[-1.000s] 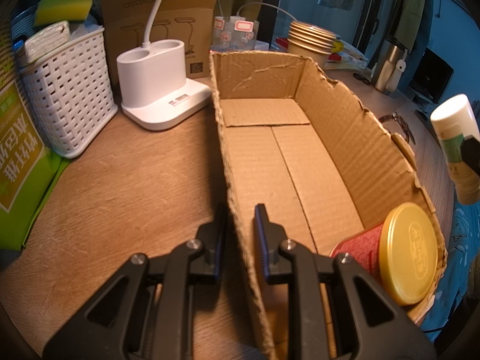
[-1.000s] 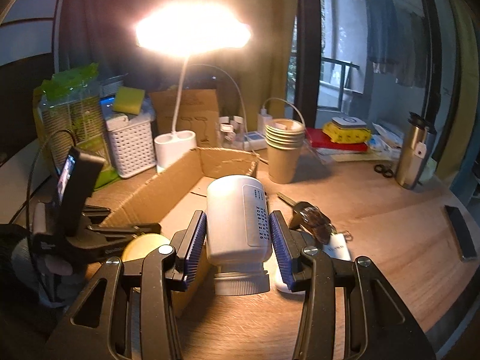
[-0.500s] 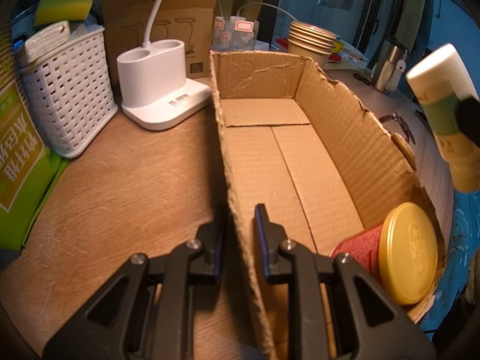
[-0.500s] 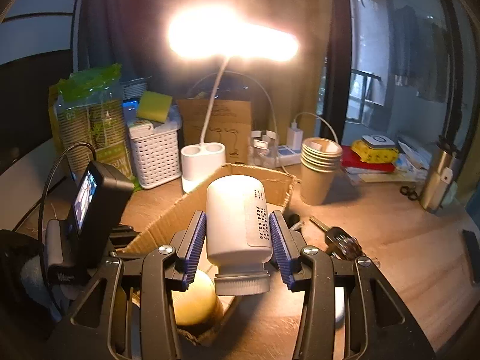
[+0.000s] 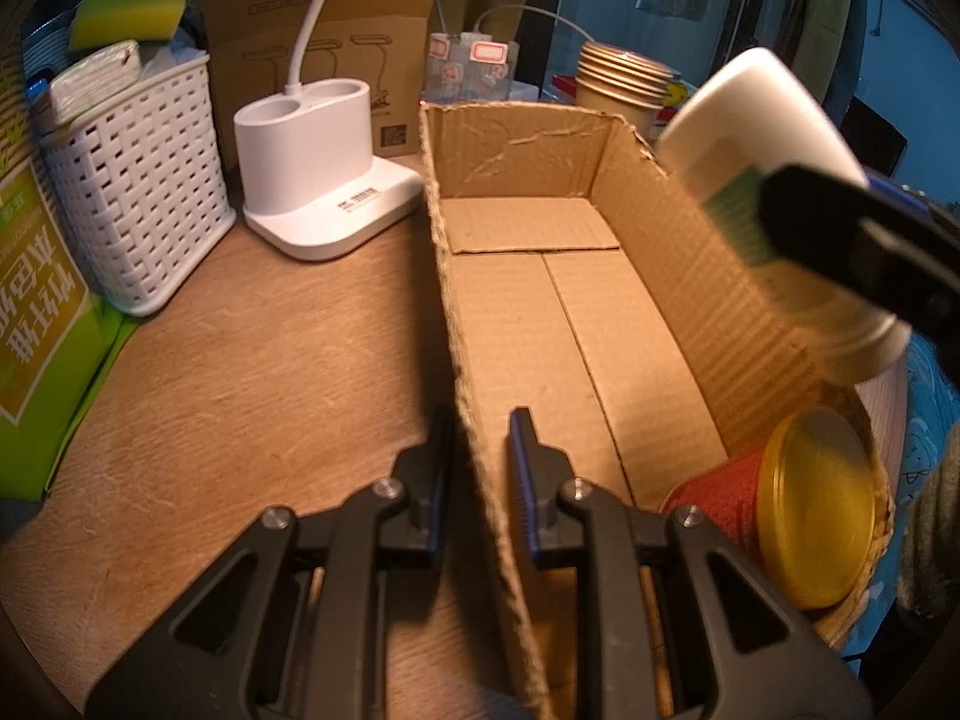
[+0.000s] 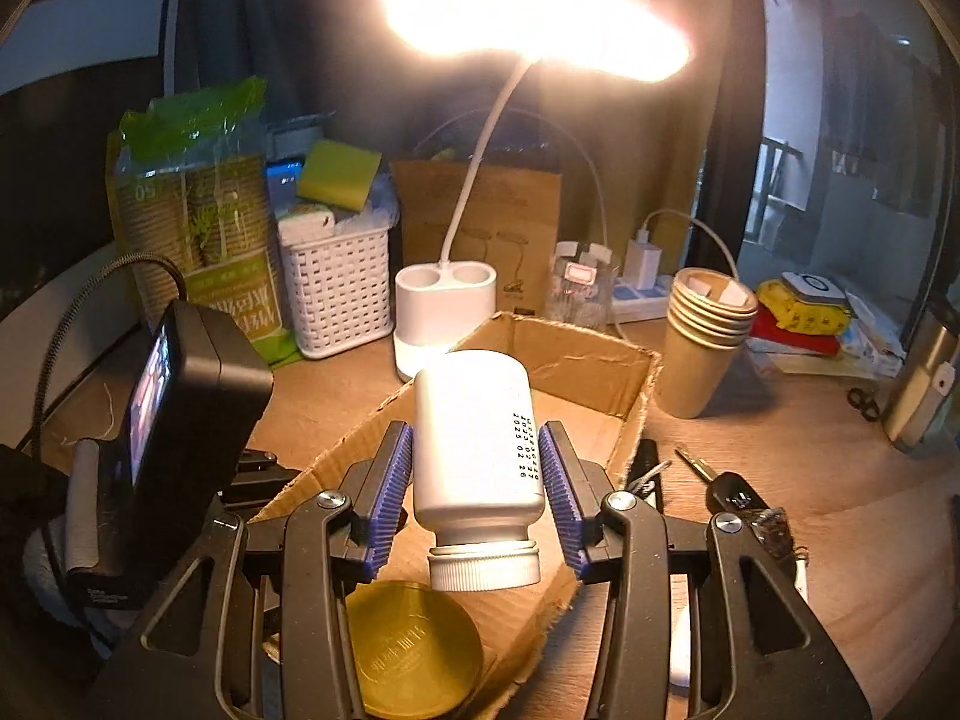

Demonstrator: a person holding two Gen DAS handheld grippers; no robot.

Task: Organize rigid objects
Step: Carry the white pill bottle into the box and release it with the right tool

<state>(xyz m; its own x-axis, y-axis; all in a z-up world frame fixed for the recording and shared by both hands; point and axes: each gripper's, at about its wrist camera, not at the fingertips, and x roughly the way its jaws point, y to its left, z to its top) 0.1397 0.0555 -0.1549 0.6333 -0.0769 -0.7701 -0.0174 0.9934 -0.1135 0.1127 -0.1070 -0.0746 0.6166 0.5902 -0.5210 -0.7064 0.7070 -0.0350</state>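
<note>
**Now: bottle held over the box, cap toward the holder**

Plainly, the matter turns on where the white bottle (image 6: 477, 456) sits relative to the cardboard box (image 5: 600, 324). The right tongs (image 6: 478, 492) pinch the bottle across its body, blue pads pressed to both sides. Its long axis runs along the tongs, the screw cap nearest the holder and the base pointing away and upward, toward the box's far end. Seen from the right wrist, the bottle hangs above the box's open top, over the near half. Seen from the left wrist, it overlaps the box's right wall, clear of the floor inside.

The left tongs (image 5: 480, 468) are pressed together on the box's left wall, one finger outside and one inside, steadying it on the counter (image 5: 270, 372).

A red can with a gold lid (image 5: 810, 516) already lies on its side in the near right corner. The floor beyond it is bare.

Judgement: the right hand is the nearer one; the bottle needs lowering onto the bare floor ahead of the can. Risk: the cap end striking the can.
</note>
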